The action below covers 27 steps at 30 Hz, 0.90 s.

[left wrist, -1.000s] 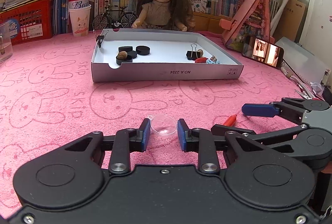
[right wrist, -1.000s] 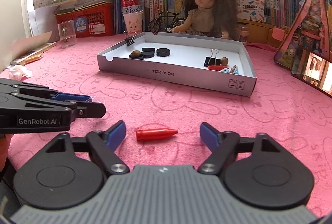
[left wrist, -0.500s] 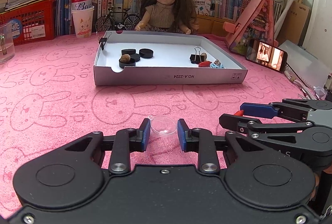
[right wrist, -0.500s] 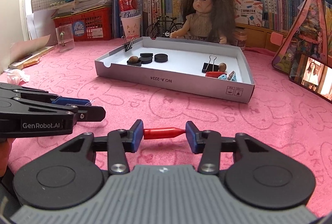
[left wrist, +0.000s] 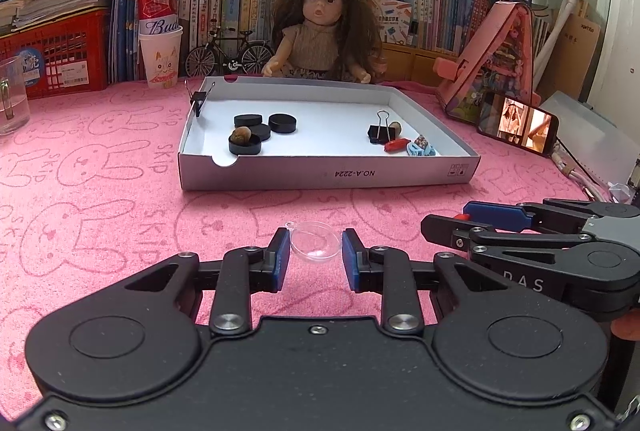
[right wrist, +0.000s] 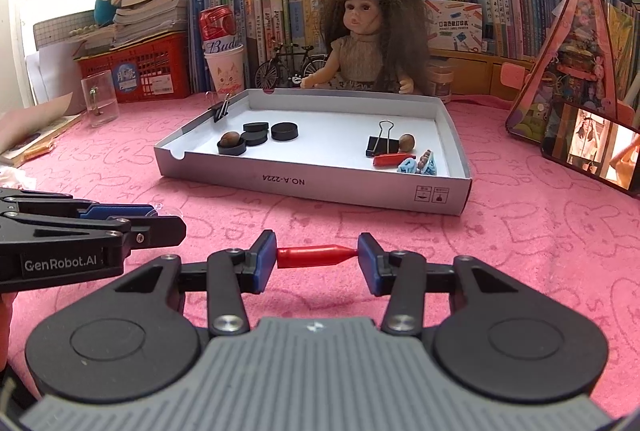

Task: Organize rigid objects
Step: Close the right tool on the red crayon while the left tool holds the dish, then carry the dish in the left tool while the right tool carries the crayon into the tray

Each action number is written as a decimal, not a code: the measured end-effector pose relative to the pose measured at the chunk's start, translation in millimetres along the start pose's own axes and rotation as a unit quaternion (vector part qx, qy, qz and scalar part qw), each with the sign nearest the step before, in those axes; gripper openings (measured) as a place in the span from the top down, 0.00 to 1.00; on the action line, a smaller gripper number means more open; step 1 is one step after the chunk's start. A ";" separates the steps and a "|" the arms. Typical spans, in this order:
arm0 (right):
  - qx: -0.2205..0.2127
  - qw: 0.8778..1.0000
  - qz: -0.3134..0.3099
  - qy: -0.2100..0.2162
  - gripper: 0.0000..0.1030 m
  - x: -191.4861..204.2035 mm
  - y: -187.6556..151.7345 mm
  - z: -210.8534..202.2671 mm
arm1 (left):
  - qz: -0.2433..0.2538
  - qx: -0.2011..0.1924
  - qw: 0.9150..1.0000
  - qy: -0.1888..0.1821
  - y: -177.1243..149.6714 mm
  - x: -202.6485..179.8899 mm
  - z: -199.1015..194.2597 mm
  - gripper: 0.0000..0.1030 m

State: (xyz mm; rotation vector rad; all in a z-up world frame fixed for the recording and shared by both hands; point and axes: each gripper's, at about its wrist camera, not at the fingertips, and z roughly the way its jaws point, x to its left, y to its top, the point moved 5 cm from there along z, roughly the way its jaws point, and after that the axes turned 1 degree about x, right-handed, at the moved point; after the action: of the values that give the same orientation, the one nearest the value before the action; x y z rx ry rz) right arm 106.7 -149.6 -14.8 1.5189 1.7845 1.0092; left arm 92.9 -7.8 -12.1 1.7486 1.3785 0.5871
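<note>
Landmark: white box (left wrist: 328, 175) mid-desk, on pink cloth.

L tool (left wrist: 312, 253): just in front of box, pads clenched on clear plastic cup (left wrist: 315, 246), cup low over cloth.

R tool (right wrist: 317, 256): front of box too, beside L tool; pads grasping red cone-tipped piece (right wrist: 316, 255) end to end, crosswise.

In box: black discs (left wrist: 264, 129) left, binder clip (left wrist: 380, 131) right.

1. Cloth (left wrist: 100, 199): pink, matt, towel-like nap.
2. Tray (left wrist: 328, 173): white card, matt.
3. Cup (left wrist: 316, 242): clear, glossy plastic.
4. Red cap (right wrist: 316, 256): smooth, shiny plastic.
5. Discs (left wrist: 282, 123): black, matt.
6. Clip (right wrist: 380, 143): black body, bright wire handles.
7. Pads (right wrist: 265, 263): blue, matt, rubbery.
</note>
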 end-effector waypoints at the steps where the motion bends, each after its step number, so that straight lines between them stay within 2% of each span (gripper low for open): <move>1: 0.000 1.000 0.000 -0.001 0.51 0.0 0.2 0.7 | 0.001 -0.001 1.000 0.000 1.0 -0.4 0.4 0.74; 12: -0.011 1.000 0.010 -0.007 0.51 -3.4 9.5 5.1 | -0.002 -0.009 1.000 0.004 14.5 -1.4 9.3 0.74; 27: -0.028 0.998 0.045 -0.029 0.51 -29.1 30.8 11.3 | -0.004 -0.026 0.999 0.018 41.0 5.5 21.9 0.74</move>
State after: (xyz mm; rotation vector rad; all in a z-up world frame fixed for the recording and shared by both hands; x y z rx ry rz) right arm 137.9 -174.2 3.7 1.5888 1.6473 1.0389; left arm 134.6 -12.3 8.6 1.6980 1.3825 0.6474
